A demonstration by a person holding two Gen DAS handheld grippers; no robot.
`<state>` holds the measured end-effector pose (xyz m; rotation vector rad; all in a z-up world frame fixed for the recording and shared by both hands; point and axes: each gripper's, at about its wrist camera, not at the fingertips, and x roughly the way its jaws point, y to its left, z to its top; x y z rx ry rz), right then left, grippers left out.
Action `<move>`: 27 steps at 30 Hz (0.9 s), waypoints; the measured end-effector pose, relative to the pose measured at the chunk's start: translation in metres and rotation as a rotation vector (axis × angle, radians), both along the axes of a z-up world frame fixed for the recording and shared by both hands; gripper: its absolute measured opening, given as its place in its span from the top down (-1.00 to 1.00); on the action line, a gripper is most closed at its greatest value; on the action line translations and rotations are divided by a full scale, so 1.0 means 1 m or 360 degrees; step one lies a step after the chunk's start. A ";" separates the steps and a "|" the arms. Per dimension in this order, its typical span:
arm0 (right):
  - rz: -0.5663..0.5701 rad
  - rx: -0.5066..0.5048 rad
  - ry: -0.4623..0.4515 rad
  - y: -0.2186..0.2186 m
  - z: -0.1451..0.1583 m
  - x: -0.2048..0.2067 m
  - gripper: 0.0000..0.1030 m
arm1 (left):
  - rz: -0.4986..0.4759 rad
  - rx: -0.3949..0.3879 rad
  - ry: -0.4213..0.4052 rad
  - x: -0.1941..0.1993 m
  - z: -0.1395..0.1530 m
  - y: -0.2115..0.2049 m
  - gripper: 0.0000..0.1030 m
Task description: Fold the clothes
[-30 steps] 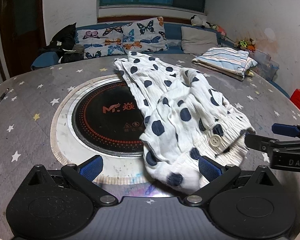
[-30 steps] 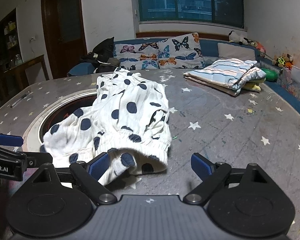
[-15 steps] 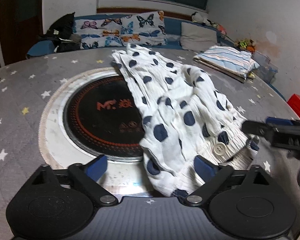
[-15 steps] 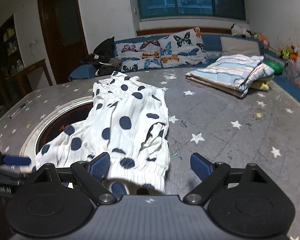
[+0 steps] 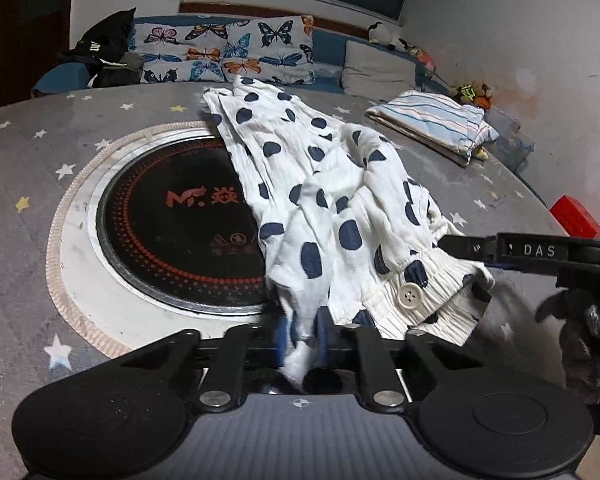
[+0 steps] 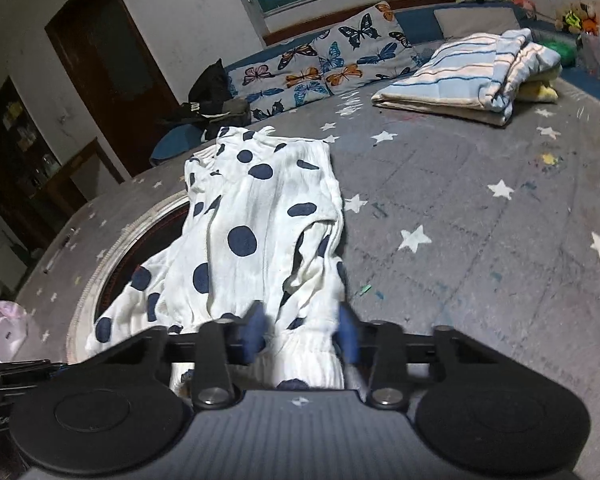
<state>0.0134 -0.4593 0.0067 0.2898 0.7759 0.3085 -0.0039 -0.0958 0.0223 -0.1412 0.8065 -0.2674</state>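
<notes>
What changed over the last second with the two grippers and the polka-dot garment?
Both grippers went from open to shut. The left gripper pinched the near edge of the polka-dot garment; the right gripper closed on its elastic waistband. The near end has bunched between the fingers. The rest of the garment still lies across the table and the round cooktop; the folded striped cloth has not moved.

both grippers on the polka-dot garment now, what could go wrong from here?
1. The left gripper pinches only a thin bunched edge of the garment; it may slip out on the lift.
2. The right gripper is around a thick wad of waistband, so layers may shift and skew the fold.
3. Cloth draped over the cooktop may drag.
</notes>
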 end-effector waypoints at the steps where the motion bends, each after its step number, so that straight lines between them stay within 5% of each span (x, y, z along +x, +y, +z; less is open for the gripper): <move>1: -0.0002 0.0004 -0.0002 -0.001 0.000 -0.002 0.64 | -0.0002 -0.0004 -0.0011 -0.002 0.002 0.002 0.82; 3: 0.0000 0.0014 -0.0010 -0.002 0.002 -0.006 0.81 | -0.0009 -0.0004 -0.0037 -0.006 0.007 0.004 0.85; 10: 0.0146 0.0002 -0.0074 -0.001 0.023 -0.036 0.83 | -0.0040 -0.0019 -0.0116 -0.030 0.027 0.019 0.88; 22: 0.0638 -0.0153 -0.0020 0.026 0.041 -0.122 0.84 | -0.0149 -0.0044 -0.0040 -0.116 0.037 0.064 0.88; 27: 0.0754 -0.0233 -0.0016 0.034 0.055 -0.139 0.68 | -0.0153 -0.0026 -0.0009 -0.128 0.033 0.078 0.78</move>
